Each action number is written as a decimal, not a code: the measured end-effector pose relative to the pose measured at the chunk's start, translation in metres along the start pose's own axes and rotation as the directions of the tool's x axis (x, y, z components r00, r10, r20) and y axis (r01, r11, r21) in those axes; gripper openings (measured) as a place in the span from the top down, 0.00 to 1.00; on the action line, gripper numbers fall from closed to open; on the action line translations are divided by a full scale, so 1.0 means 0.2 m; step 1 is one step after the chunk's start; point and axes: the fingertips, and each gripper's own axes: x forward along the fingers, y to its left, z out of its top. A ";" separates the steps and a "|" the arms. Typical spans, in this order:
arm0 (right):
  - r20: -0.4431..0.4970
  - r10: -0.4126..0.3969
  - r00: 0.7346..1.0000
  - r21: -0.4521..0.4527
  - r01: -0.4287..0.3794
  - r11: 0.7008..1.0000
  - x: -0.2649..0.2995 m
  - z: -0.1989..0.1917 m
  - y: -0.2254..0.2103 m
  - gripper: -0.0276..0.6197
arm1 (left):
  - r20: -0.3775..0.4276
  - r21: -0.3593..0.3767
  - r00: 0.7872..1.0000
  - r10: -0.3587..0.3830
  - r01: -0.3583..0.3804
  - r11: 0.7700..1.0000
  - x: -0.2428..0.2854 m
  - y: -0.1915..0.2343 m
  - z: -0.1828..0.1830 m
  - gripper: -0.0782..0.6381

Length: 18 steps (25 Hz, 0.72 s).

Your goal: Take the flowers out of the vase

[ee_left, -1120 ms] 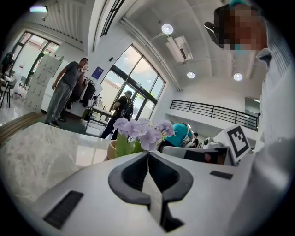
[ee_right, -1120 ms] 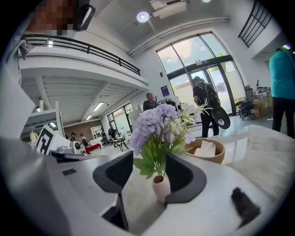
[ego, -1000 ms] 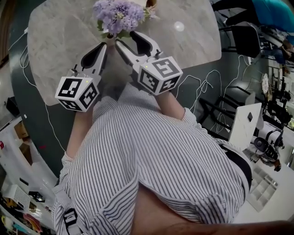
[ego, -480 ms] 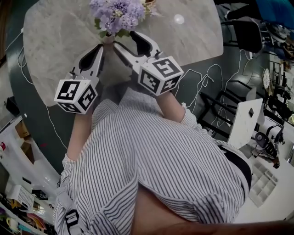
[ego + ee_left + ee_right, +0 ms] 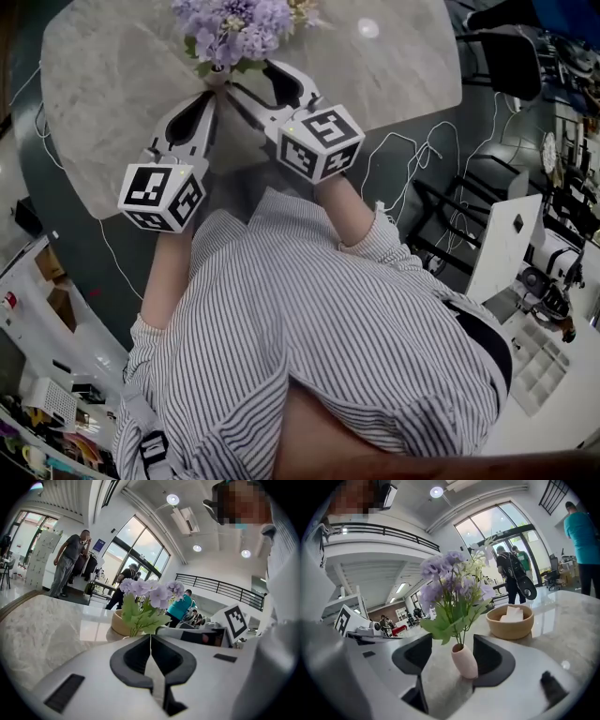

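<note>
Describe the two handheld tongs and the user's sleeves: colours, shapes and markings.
The left tongs and right tongs match: light grey moulded shells with dark grey, curved jaw pads. Each ends at the hand in a white cube printed with black square markers. No cables show on them. The person wears a white shirt with thin dark stripes, its sleeves rolled up clear of the forearms.

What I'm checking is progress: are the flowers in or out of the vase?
In. The flowers have stems running into the neck of the vase.
</note>
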 end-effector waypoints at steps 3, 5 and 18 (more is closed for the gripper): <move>0.003 0.006 1.000 0.009 -0.006 1.000 0.04 -0.03 -0.03 0.55 | -0.010 -0.009 1.000 0.006 -0.006 1.000 0.01 0.02 -0.03 0.87; 0.021 0.008 1.000 -0.002 -0.008 1.000 0.06 -0.03 -0.04 0.55 | -0.015 -0.010 1.000 0.009 -0.009 1.000 0.02 0.02 -0.04 0.87; 0.110 0.045 0.993 -0.027 -0.043 0.999 0.18 -0.05 -0.07 0.55 | -0.011 -0.001 0.999 0.049 -0.049 0.999 0.06 0.07 -0.10 0.87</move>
